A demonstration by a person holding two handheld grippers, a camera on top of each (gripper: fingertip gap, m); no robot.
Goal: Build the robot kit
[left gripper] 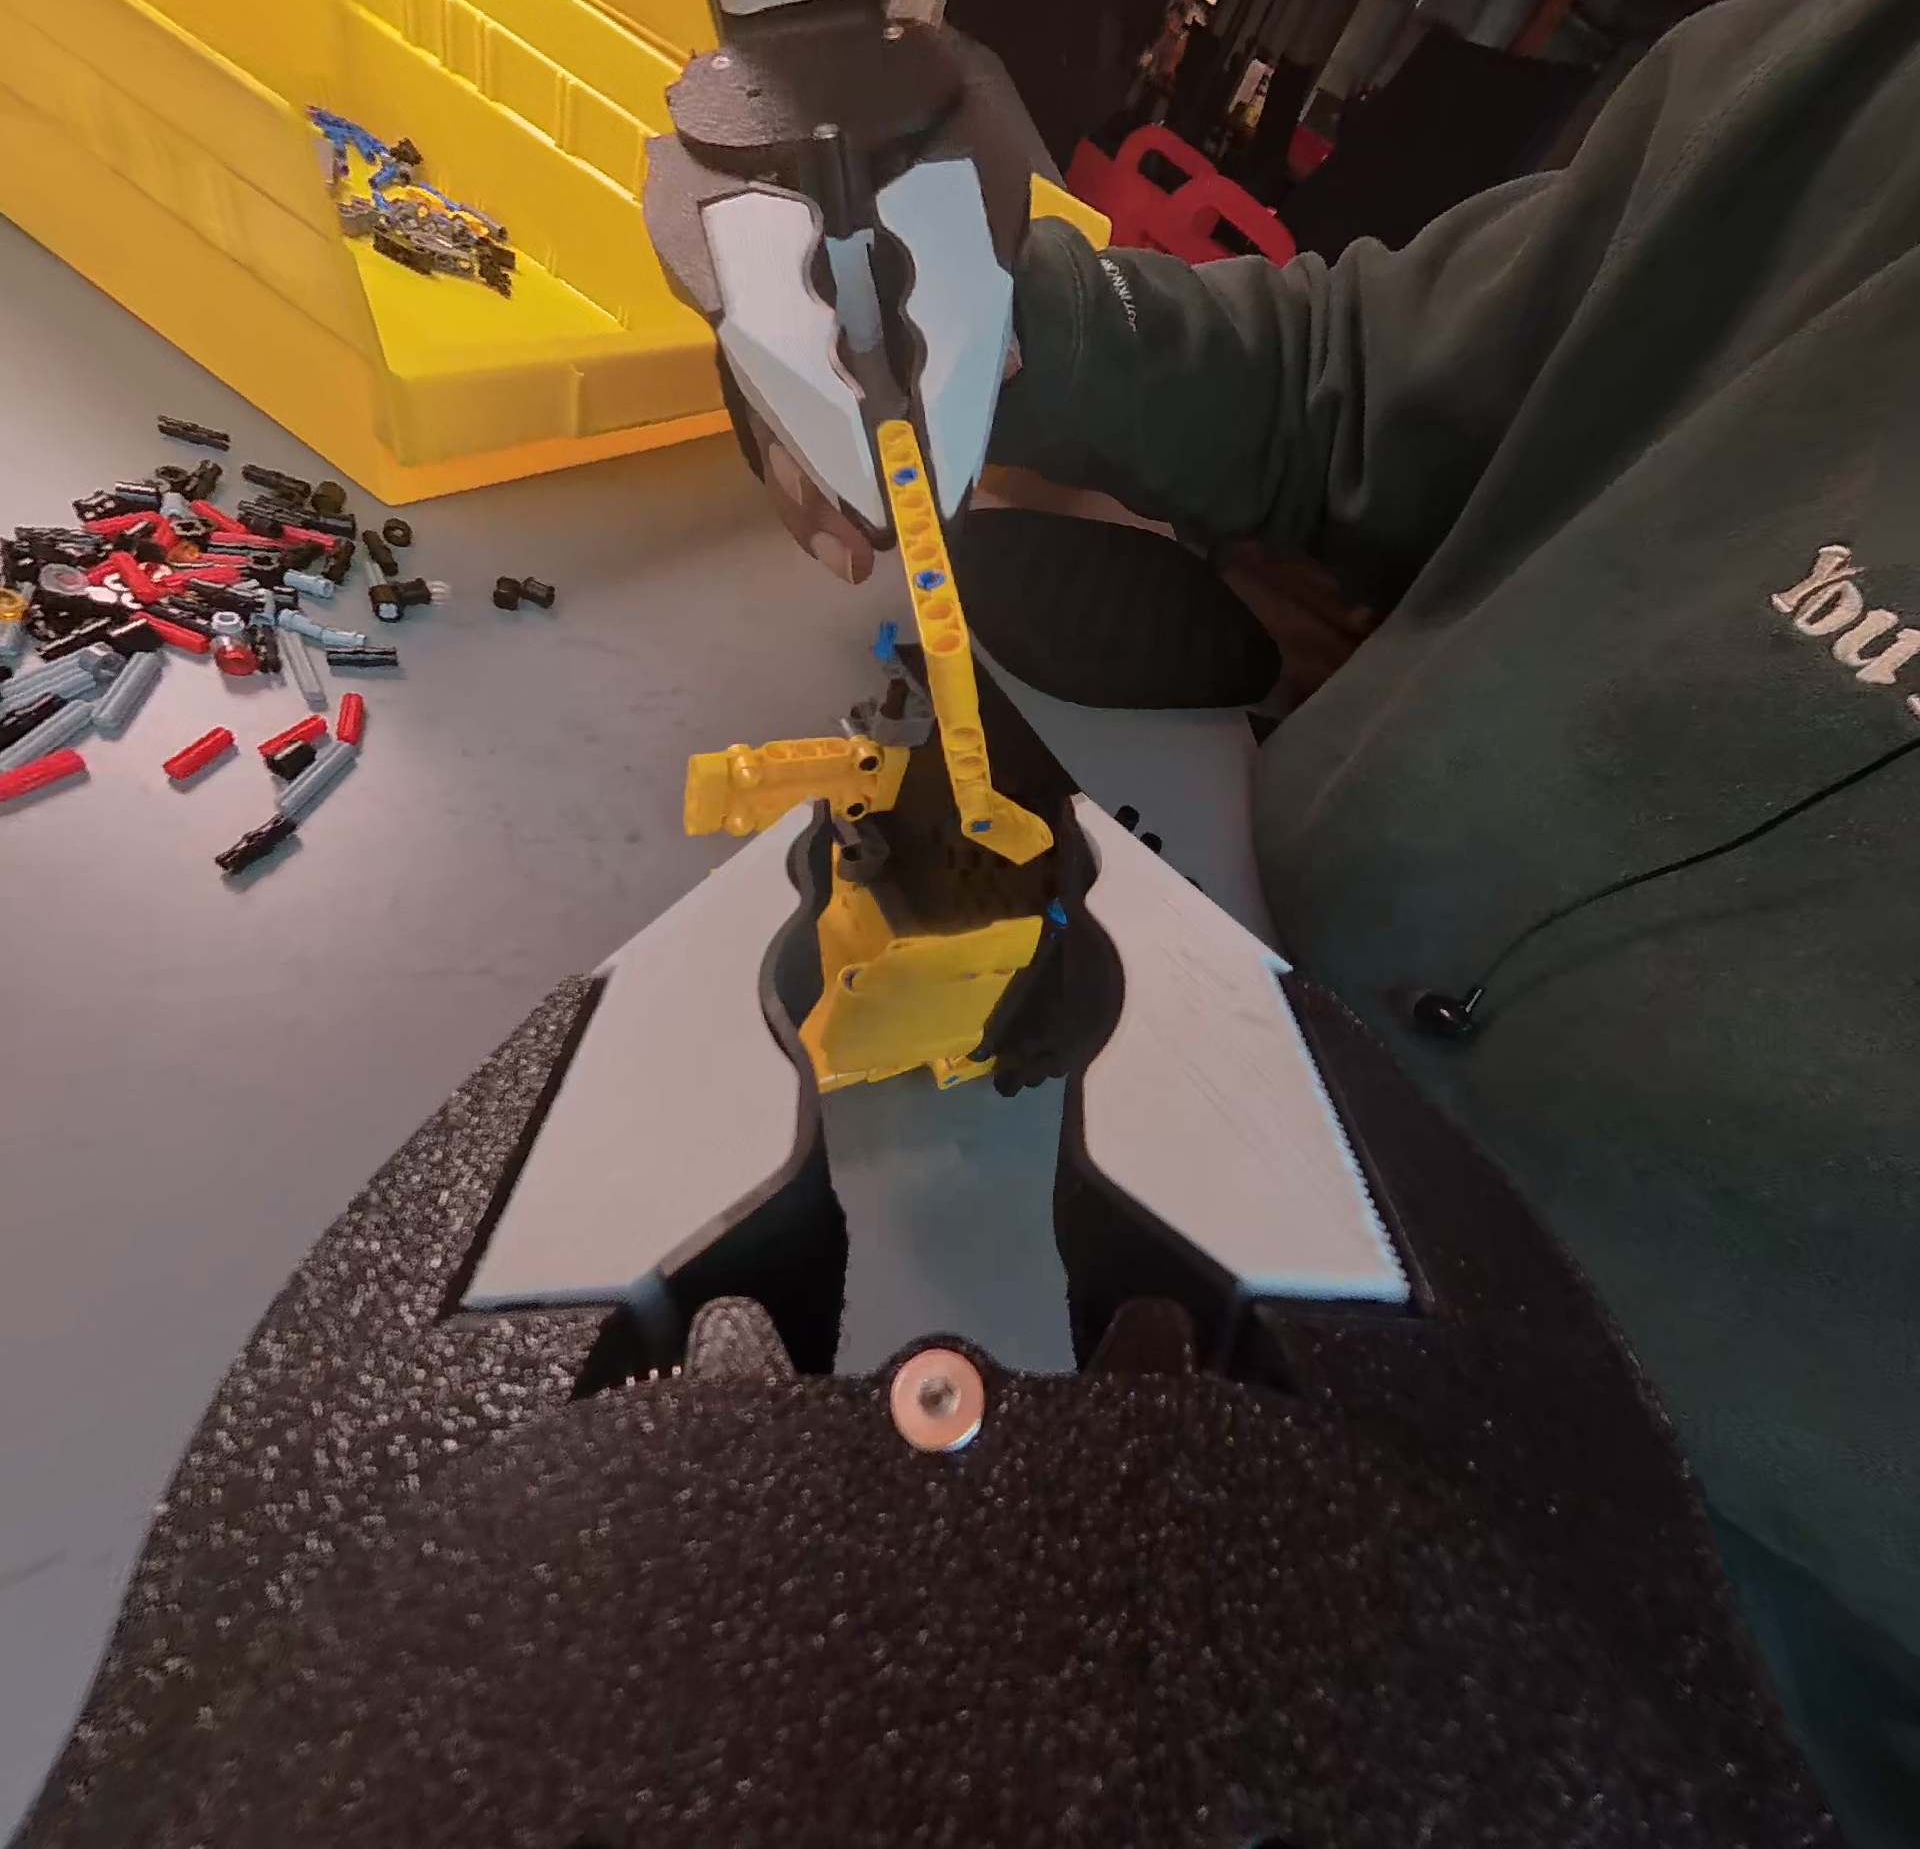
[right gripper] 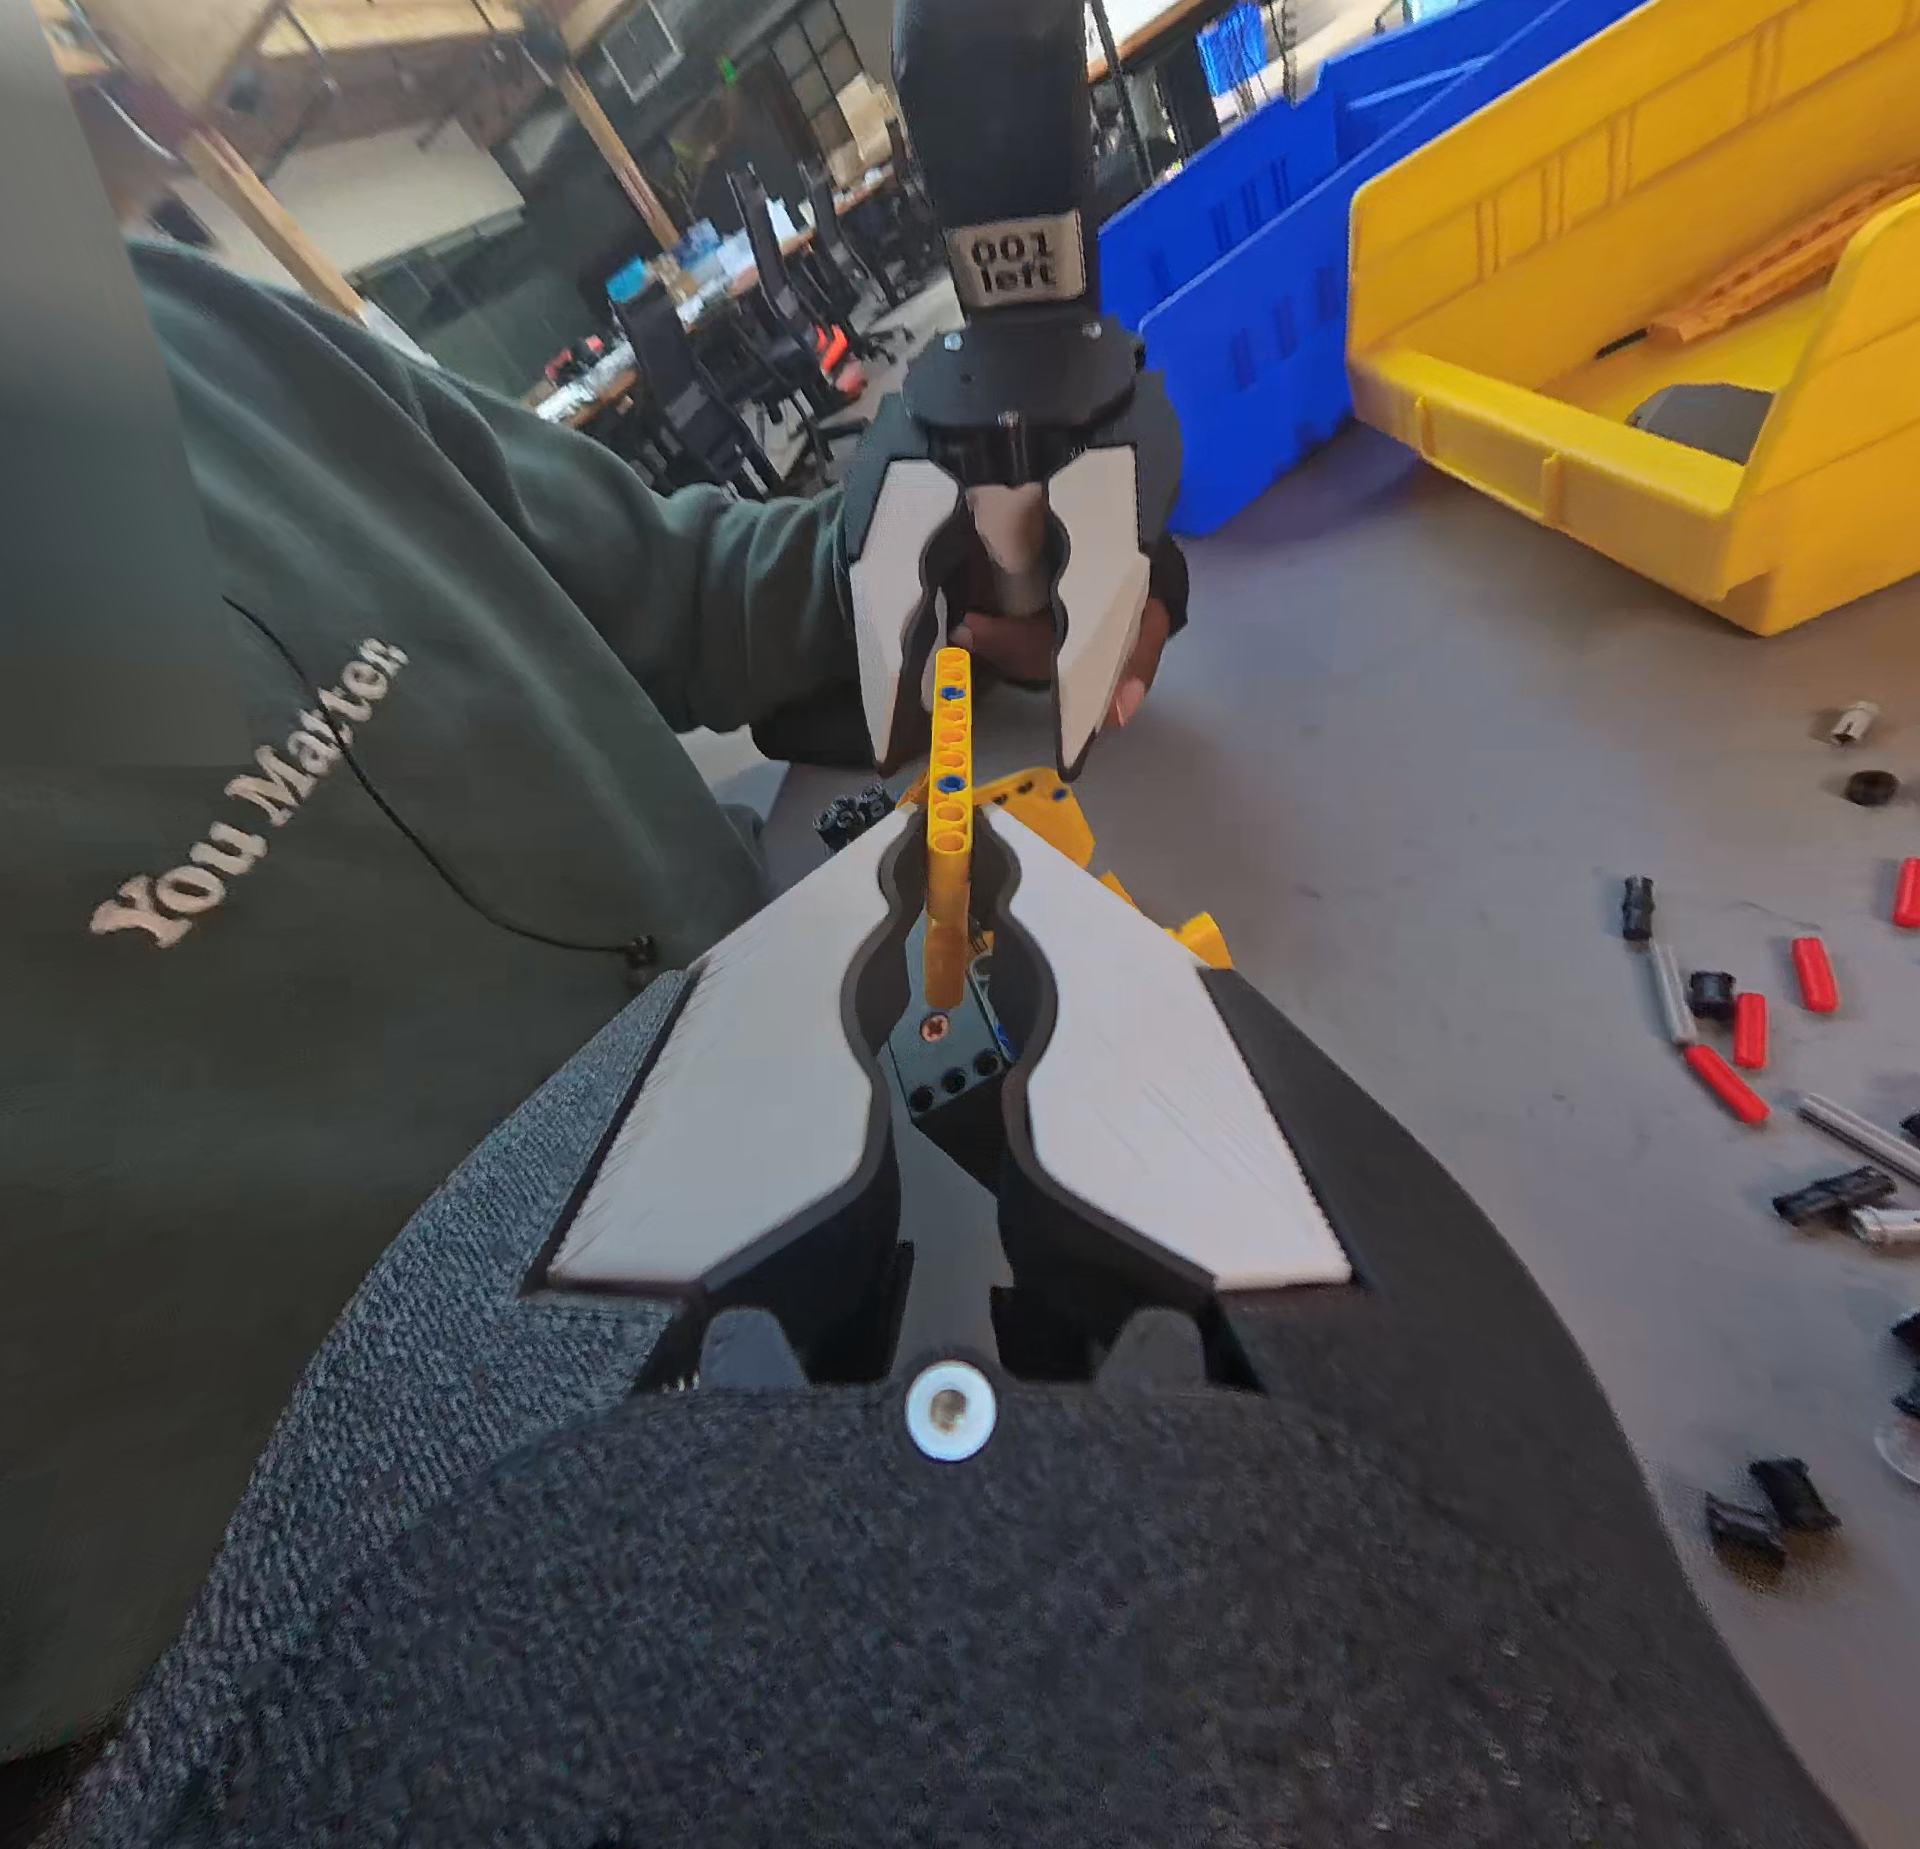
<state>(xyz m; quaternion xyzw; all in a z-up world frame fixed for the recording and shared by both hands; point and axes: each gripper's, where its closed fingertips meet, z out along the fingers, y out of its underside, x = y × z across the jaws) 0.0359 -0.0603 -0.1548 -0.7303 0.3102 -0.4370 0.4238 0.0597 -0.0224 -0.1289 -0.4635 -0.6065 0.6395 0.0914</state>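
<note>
Left wrist view shows the left gripper (left gripper: pixel 935 968) nearly closed around a yellow brick assembly (left gripper: pixel 914 999), a light, rigid plastic build that could likely pop apart at its pins, so its solid body seems the best hold. Beyond it at twelve o'clock, the right gripper (left gripper: pixel 914 480) pinches shut on a long yellow holed beam (left gripper: pixel 935 615), whose lower end meets the assembly above the grey table (left gripper: pixel 468 968).

Dark green hoodie sleeve (left gripper: pixel 1299 365)
</note>
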